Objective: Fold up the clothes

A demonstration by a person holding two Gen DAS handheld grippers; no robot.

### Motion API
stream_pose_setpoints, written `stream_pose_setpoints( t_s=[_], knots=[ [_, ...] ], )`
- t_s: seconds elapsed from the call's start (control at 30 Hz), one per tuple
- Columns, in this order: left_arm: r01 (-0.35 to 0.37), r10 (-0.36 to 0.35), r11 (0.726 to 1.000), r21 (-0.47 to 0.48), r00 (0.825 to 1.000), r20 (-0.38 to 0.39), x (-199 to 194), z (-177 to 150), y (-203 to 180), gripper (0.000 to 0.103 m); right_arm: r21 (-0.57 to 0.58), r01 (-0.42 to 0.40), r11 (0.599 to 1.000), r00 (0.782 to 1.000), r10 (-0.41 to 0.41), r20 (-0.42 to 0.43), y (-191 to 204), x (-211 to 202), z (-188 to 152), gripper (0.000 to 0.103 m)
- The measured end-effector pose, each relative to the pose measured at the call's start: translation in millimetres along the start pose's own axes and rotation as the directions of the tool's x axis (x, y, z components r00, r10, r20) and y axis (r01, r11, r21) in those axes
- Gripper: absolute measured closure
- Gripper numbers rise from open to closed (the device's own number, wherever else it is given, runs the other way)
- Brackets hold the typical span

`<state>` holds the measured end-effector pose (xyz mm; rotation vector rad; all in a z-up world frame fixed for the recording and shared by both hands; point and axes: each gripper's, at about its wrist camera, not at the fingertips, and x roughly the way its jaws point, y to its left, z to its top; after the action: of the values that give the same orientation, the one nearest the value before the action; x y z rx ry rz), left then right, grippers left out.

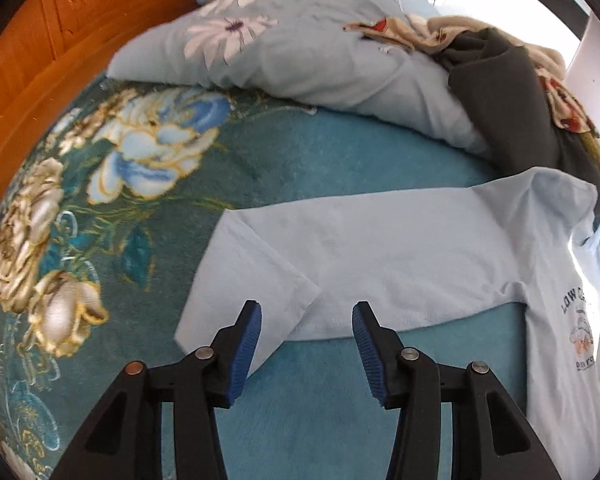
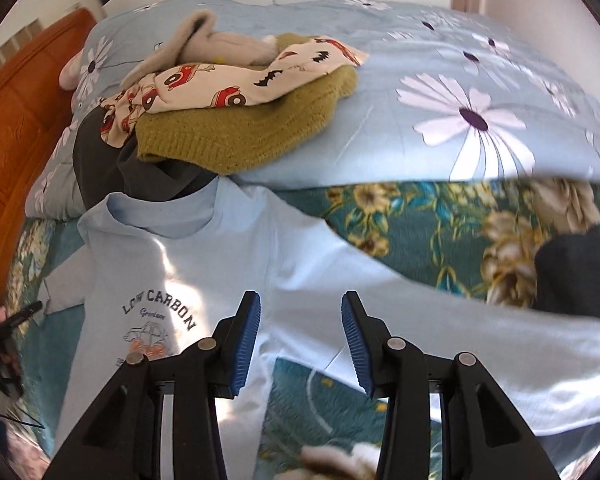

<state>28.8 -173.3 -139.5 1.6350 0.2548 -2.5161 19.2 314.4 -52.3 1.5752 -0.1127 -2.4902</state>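
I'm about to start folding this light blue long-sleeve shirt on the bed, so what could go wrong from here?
1. The shirt's collar sits right against the pile of clothes; lifting the shoulders may drag the dark garment along.
2. The left sleeve's cuff is already doubled over; the open left gripper might pinch only one layer.
3. The plush blanket could snag under the open right gripper.

The light blue T-shirt (image 1: pixel 400 256) runs off the left wrist view's right edge, its chest print (image 1: pixel 580 332) cut short there; in the right wrist view its right sleeve (image 2: pixel 500 344) is smeared with blur; the dark garment (image 2: pixel 104 168) lies mostly under the olive knit sweater (image 2: pixel 236 132); a black shape (image 2: pixel 580 272) at right is too blurred to name
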Motion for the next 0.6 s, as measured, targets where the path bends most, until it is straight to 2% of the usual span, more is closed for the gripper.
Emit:
stream_pose_setpoints(
  t_s=[0.2, 0.3, 0.43, 0.6],
  knots=[
    [0.002, -0.004, 0.999, -0.039, 0.999, -0.05, 23, 4, 7, 0.053, -0.009, 0.005, 1.0, 1.0, -0.005, -0.004, 11, -7, 0, 0.06],
    [-0.006, 0.003, 0.998, -0.068, 0.999, -0.042, 23, 2, 13, 0.071, -0.02, 0.004, 1.0, 1.0, -0.004, -0.003, 16, -9, 2, 0.06],
    [0.047, -0.054, 0.987, -0.155, 0.998, -0.04, 17, 1, 30, 0.099, -0.027, -0.009, 1.0, 1.0, 0.009, 0.002, 21, -12, 4, 0.06],
    [0.18, -0.171, 0.952, -0.246, 0.984, 0.057, -23, 6, 46, 0.1, -0.027, -0.032, 0.999, 0.999, 0.033, 0.016, 21, -18, 4, 0.06]
  ],
)
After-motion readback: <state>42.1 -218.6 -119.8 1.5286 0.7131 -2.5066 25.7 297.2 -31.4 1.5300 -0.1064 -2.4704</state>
